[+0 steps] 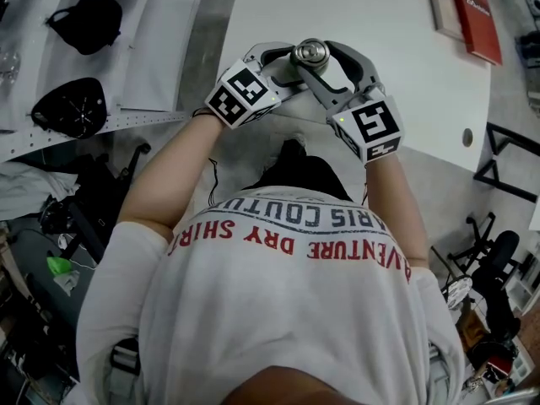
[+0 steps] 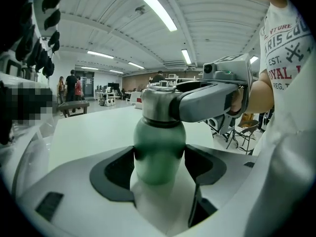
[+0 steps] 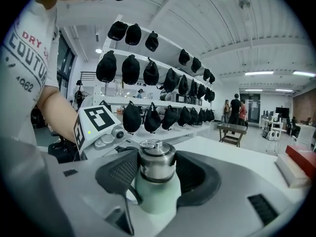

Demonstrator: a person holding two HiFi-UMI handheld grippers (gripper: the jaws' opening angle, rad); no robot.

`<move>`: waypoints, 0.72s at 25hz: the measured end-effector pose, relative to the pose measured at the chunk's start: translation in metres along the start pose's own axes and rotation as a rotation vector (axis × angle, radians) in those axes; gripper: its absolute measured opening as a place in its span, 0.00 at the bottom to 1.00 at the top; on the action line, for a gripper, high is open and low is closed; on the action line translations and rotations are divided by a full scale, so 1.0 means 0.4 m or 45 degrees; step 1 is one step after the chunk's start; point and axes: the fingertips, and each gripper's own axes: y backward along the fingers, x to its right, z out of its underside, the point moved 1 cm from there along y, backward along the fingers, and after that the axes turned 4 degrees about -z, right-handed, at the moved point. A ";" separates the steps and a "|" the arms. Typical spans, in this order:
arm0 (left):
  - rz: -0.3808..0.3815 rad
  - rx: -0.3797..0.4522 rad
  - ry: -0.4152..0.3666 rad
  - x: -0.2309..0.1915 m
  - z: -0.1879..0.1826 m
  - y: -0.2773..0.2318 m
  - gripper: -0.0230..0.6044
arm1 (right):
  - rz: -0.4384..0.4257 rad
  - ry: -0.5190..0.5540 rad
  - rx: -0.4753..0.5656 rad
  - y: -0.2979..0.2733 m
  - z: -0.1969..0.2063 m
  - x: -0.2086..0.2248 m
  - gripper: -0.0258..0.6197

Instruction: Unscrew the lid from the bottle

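A pale green bottle with a steel lid is held up over the white table. My left gripper is shut on the green body, with a dark pad against each side. My right gripper comes in from the opposite side and is shut on the lid, its ribbed pads touching the steel. In the head view the lid shows from above between the right gripper's fingers. The left gripper sits just below and left of it. The bottle's base is hidden.
A red book lies on the table's far right corner. Shelves of black caps run along the left side. People and a bench stand far back in the room. Chairs stand at the right.
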 end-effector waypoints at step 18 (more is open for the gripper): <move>0.248 -0.102 -0.177 -0.013 0.008 0.007 0.57 | -0.580 0.262 -0.156 -0.016 -0.008 -0.008 0.41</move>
